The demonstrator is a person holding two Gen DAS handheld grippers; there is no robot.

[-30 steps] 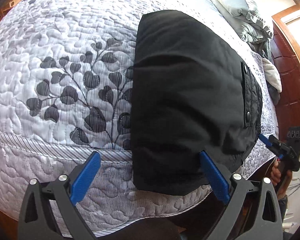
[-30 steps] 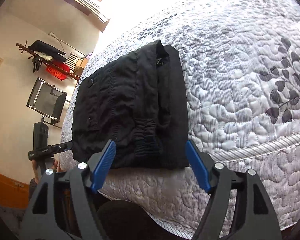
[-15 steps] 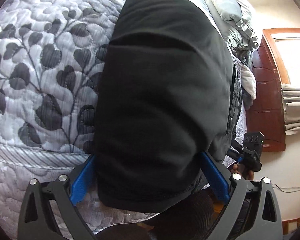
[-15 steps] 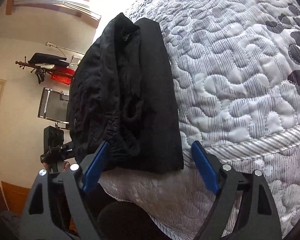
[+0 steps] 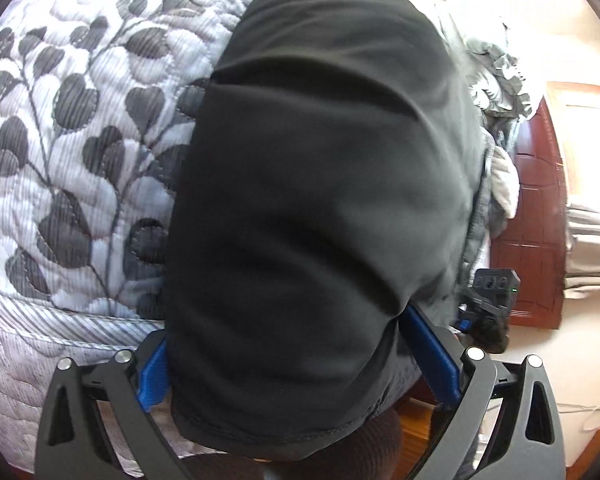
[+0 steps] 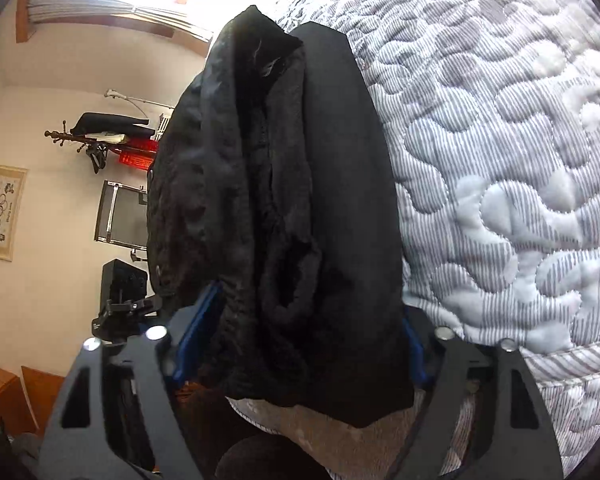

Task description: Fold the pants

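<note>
The black pants [image 5: 320,208] lie folded in a thick stack on the quilted bedspread [image 5: 60,160], near the bed's edge. My left gripper [image 5: 296,364] has its blue fingers on both sides of one end of the stack, wide apart, with the cloth filling the gap. My right gripper [image 6: 296,344] straddles the other end, where the bunched waistband [image 6: 284,288] shows. The pants [image 6: 284,200] fill the middle of the right wrist view. Each gripper appears small in the other's view.
The grey leaf-patterned quilt [image 6: 500,180] spreads to the side. Rumpled grey bedding [image 5: 496,80] lies at the bed's far end by a dark wooden door [image 5: 536,220]. A coat rack [image 6: 100,136] and a chair [image 6: 120,212] stand by the wall.
Both grippers have moved in from just off the bed's edge until their fingers straddle the two ends of the folded pants. The stack looks lifted a little at its ends.
</note>
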